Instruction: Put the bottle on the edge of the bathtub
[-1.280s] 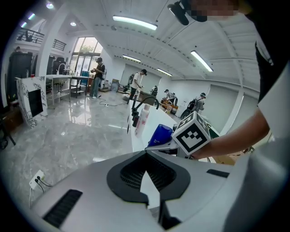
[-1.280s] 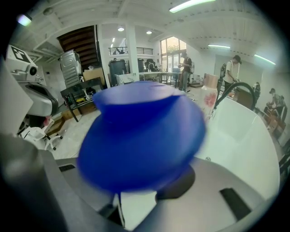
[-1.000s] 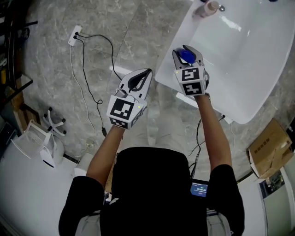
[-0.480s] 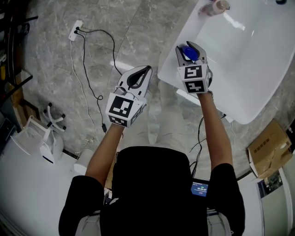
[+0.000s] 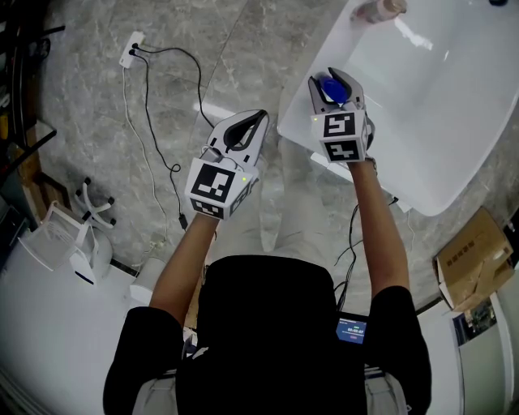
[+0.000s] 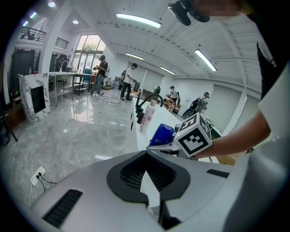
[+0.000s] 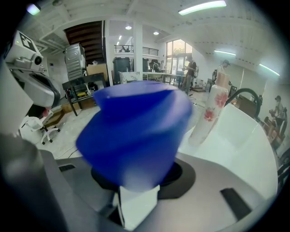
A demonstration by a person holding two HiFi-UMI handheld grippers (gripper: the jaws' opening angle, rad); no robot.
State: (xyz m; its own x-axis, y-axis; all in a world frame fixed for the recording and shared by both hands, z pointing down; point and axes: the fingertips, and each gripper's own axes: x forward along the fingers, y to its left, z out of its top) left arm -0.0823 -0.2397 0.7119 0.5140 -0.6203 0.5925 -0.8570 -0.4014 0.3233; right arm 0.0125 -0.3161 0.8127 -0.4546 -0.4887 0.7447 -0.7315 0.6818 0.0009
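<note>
Bottle (image 5: 328, 91), blue, is held off the surface: it is pinched between the jaws of the right gripper (image 5: 332, 78), above the near corner of the bathtub (image 5: 296, 123). From the head view it does not appear to rest on the rim.

Left gripper (image 5: 258, 121): positioned over the floor (image 5: 162, 81), just outside the bathtub's near corner. Its jaws are pressed together with nothing between them.

Right gripper: positioned over the bathtub's rim and angled downward. In the right gripper view the bottle fills the space between the pads and is blurred. Its long axis seems to run out along the jaws at a tilt rather than upright.

Pink flowered bottle (image 5: 377, 10): stands upright at the bathtub's far corner, well apart from the work.

Assessment: the rim lies directly beneath the fingers, so the right hand alone is placed to act. The set-down probably calls for bringing the bottle's base square to the rim before lowering. The rim is a narrow band between floor and basin, so a tilted release could tip the bottle either way.
</note>
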